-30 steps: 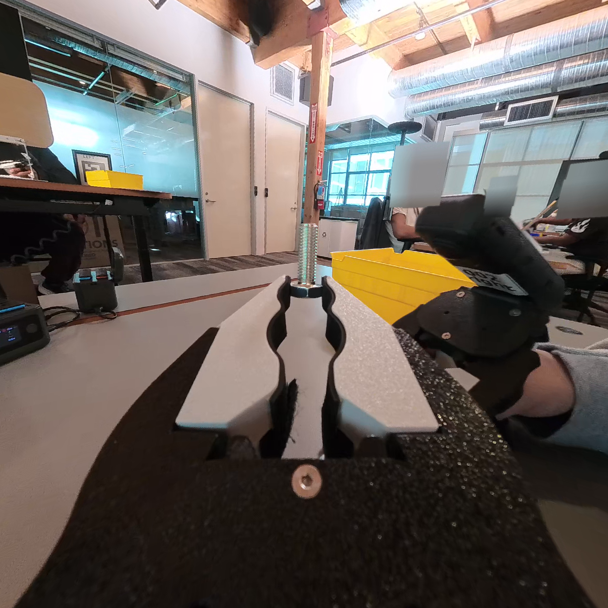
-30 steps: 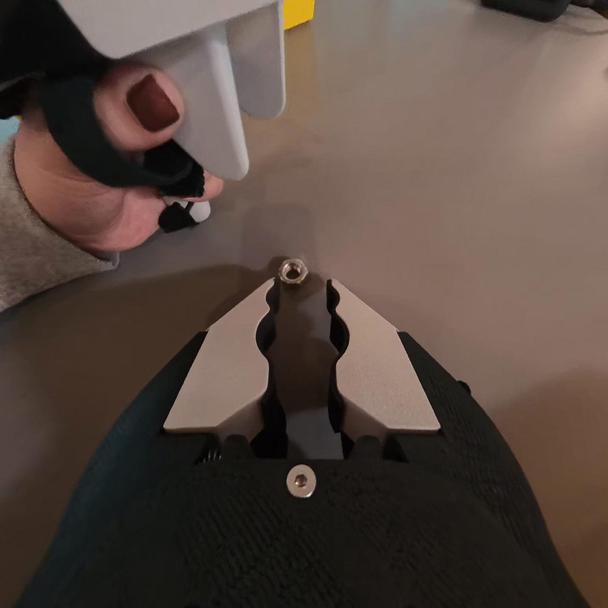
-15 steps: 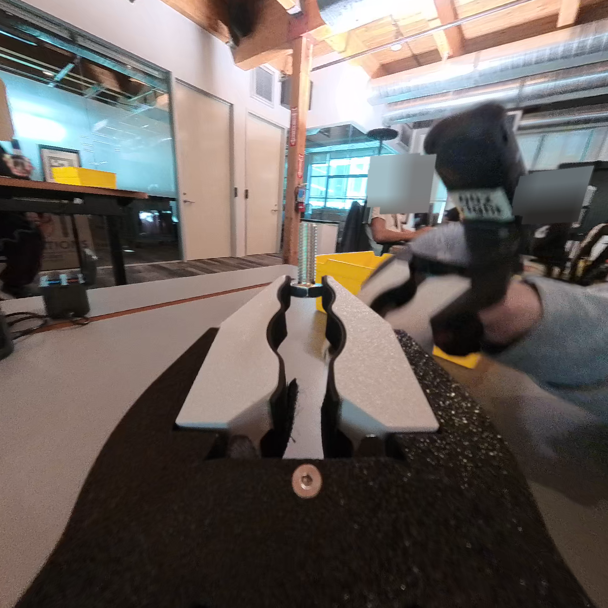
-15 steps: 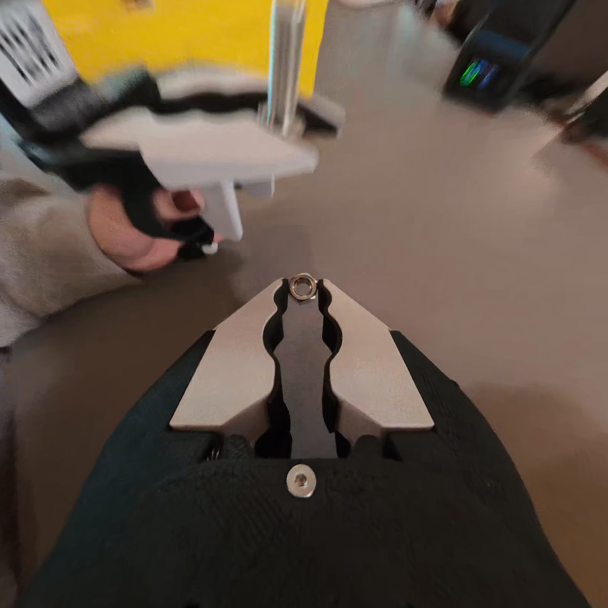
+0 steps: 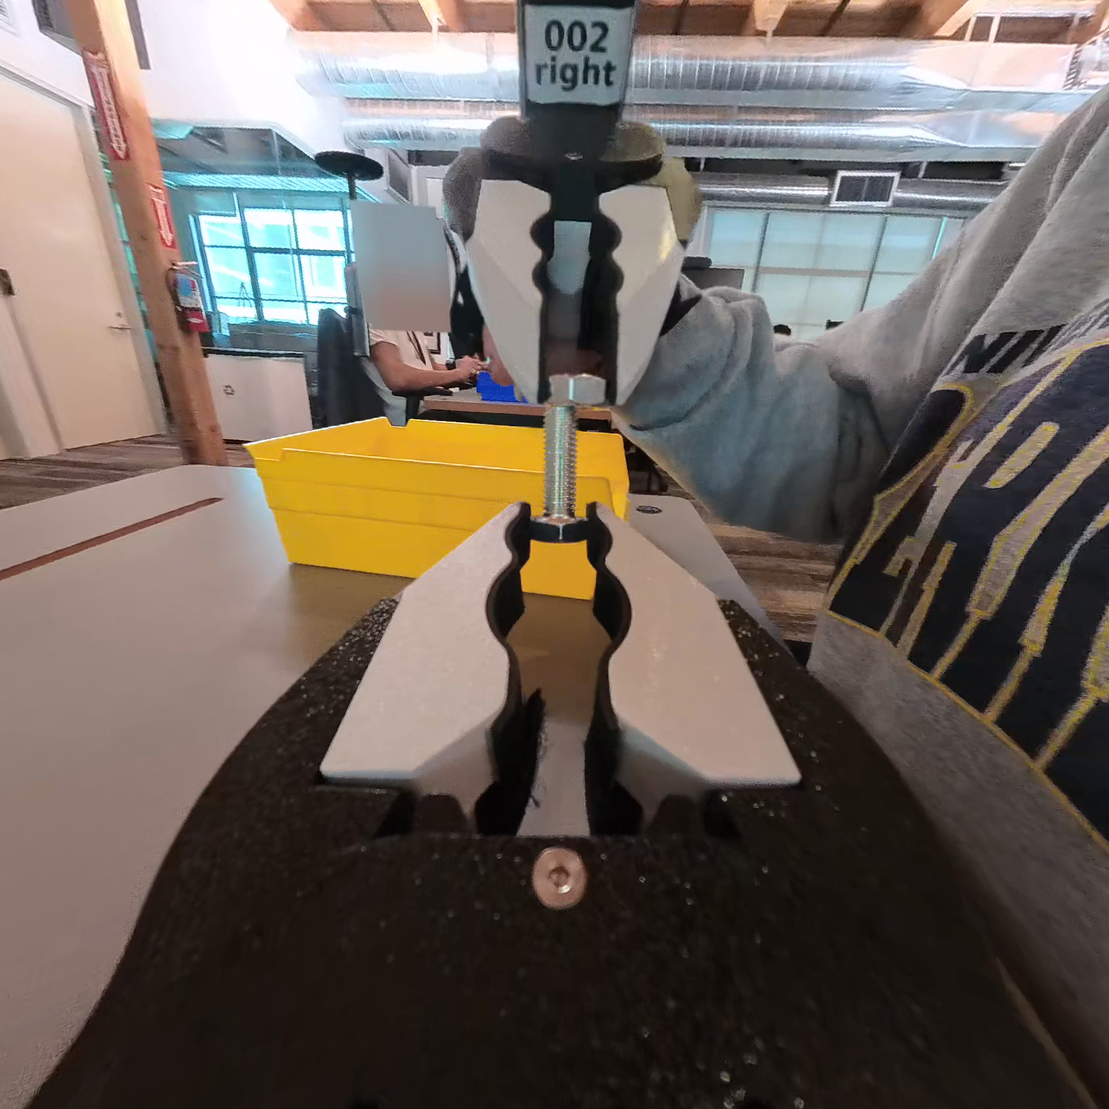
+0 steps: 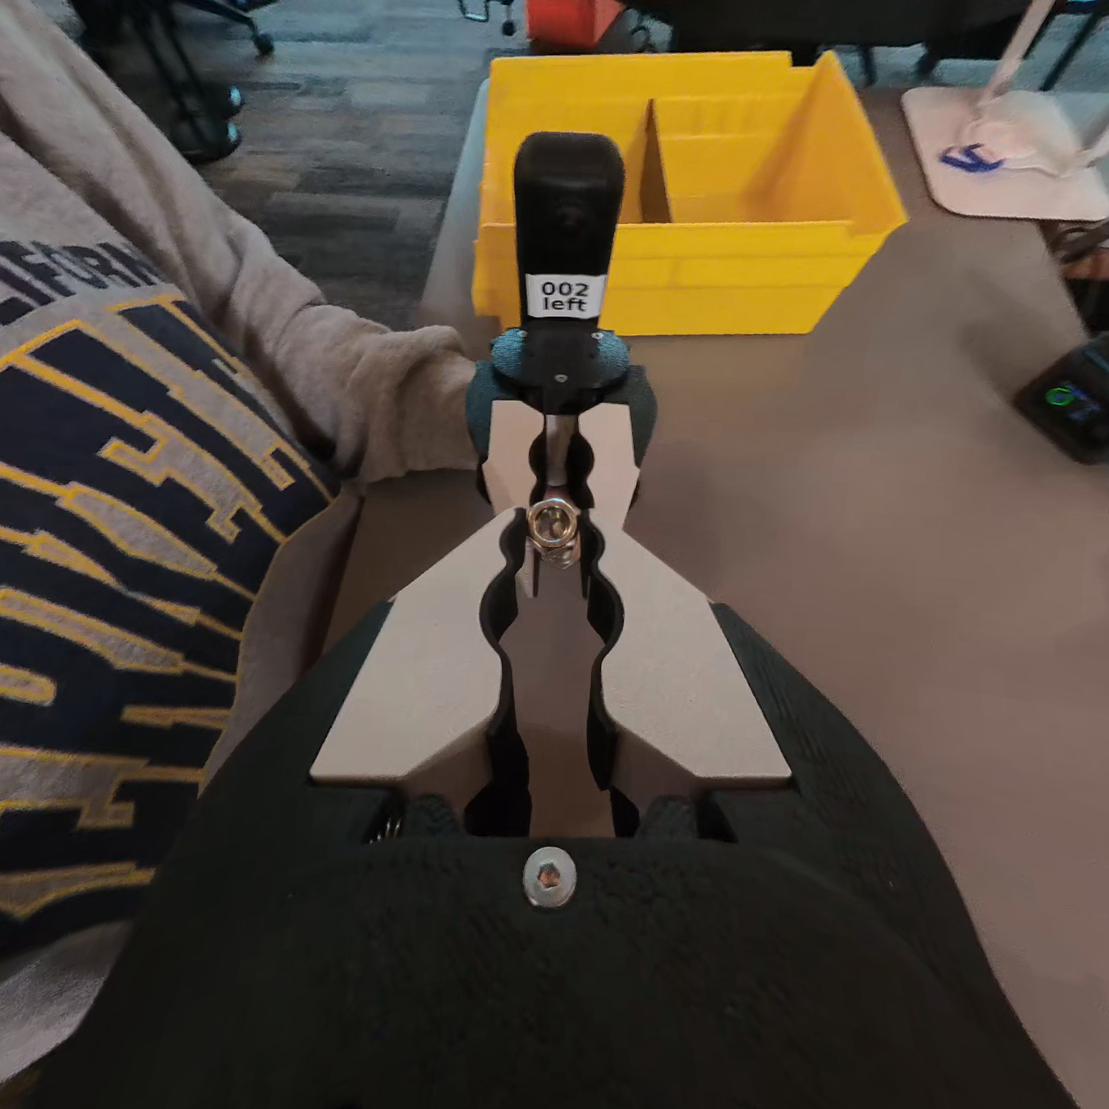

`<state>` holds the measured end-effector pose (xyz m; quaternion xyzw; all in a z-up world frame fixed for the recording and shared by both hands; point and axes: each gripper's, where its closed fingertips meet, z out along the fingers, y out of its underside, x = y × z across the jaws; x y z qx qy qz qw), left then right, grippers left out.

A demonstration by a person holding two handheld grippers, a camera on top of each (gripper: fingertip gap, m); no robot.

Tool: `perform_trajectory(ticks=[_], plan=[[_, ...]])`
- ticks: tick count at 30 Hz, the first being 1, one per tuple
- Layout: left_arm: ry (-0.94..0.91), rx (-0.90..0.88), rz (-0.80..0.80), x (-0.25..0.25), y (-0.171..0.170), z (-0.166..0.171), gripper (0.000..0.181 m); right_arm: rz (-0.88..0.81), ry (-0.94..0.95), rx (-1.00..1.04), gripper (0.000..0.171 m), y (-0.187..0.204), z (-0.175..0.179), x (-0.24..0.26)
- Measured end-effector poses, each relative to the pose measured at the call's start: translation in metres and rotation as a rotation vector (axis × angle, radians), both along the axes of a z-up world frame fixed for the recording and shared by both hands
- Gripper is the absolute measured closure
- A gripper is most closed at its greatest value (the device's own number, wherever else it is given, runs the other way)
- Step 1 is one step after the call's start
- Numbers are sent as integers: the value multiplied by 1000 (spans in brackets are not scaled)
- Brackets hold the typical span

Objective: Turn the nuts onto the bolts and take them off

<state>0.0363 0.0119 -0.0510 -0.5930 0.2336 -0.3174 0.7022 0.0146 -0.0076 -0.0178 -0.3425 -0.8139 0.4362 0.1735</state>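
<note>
Standing behind both tools, yellow bin point(image 6: 690, 264), divided, compartments bare

White label point(image 5: 574, 55) on right gripper handle; white label point(image 6: 564, 296) on left gripper handle; lettering on sweatshirt point(image 5: 990, 510).

Yellow bin point(image 5: 384, 480), silver bolt point(image 5: 559, 462), grey table point(image 5: 120, 630) (navy-and-gold lettered sweatshirt point(image 5: 990, 540)).

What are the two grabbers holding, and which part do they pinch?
The left gripper pinches the upright silver threaded bolt by its head. The right gripper pinches the small silver hex nut by its sides.
</note>
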Motion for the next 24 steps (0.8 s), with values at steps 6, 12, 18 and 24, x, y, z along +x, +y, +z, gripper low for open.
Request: perform_trajectory(ticks=[6, 12, 18, 24], plan=[[-18, -16, -110, 12, -8, 0, 165, 116, -54, -19, 155, -5, -3, 7], [-114, -15, -149, 10, -11, 7, 165, 119, -47, -116, 155, -6, 2, 5], [-123, -26, -34, -3, 0, 4, 165, -82, -3, -181, 155, 4, 1, -11], [-189, -13, -61, -6, -1, 10, 165, -147, 112, -202, 155, 4, 6, -14]])
